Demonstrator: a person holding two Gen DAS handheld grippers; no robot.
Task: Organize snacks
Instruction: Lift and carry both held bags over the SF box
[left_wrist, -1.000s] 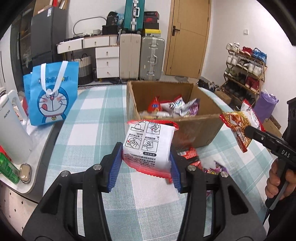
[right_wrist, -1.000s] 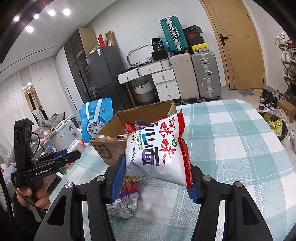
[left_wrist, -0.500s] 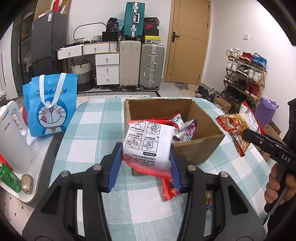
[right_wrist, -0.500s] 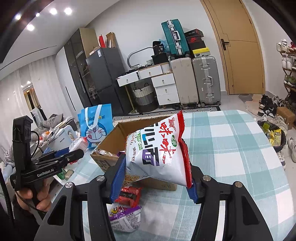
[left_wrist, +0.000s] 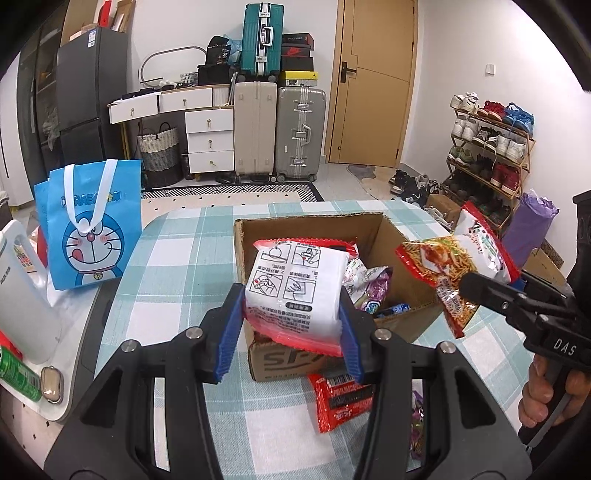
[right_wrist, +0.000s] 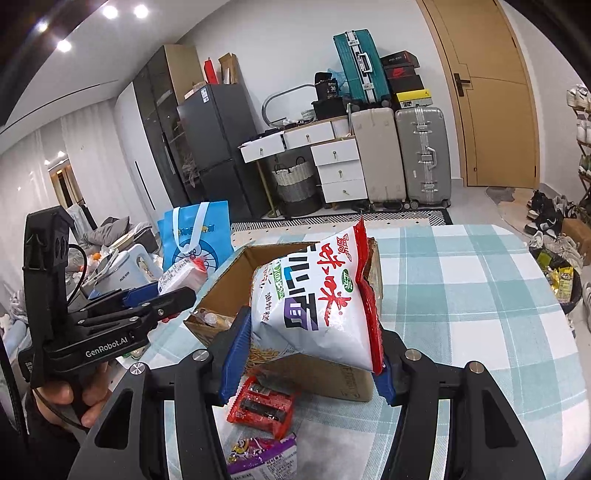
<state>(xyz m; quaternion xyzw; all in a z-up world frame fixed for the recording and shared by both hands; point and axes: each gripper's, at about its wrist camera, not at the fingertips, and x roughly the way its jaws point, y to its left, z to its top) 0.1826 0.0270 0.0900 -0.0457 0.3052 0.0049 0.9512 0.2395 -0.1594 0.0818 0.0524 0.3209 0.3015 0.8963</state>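
Your left gripper (left_wrist: 291, 325) is clamped on a white snack packet with red crimped edges and printed instruction panels (left_wrist: 295, 291), its blue pads pressing both sides. You hold it in the air at the near left wall of the open brown cardboard box (left_wrist: 314, 229), which stands on the desk with the teal-and-white checked cloth (left_wrist: 177, 258).

Your right gripper (right_wrist: 306, 362) is closed on a white puffy noodle-snack bag with red and purple lettering (right_wrist: 314, 306), held above the near corner of the same box. In the left wrist view that bag shows its other face, printed with orange noodles.

Inside the box lie several packets, among them a purple one (left_wrist: 373, 291). On the cloth in front of the box rests a flat red foil packet (left_wrist: 340, 398), and just nearer to you a purple snack packet (right_wrist: 262, 454).

A blue cartoon-cat tote bag (left_wrist: 92, 225) stands at the far left of the desk, well apart from the box, with a white kettle (left_wrist: 22, 295) beside it.
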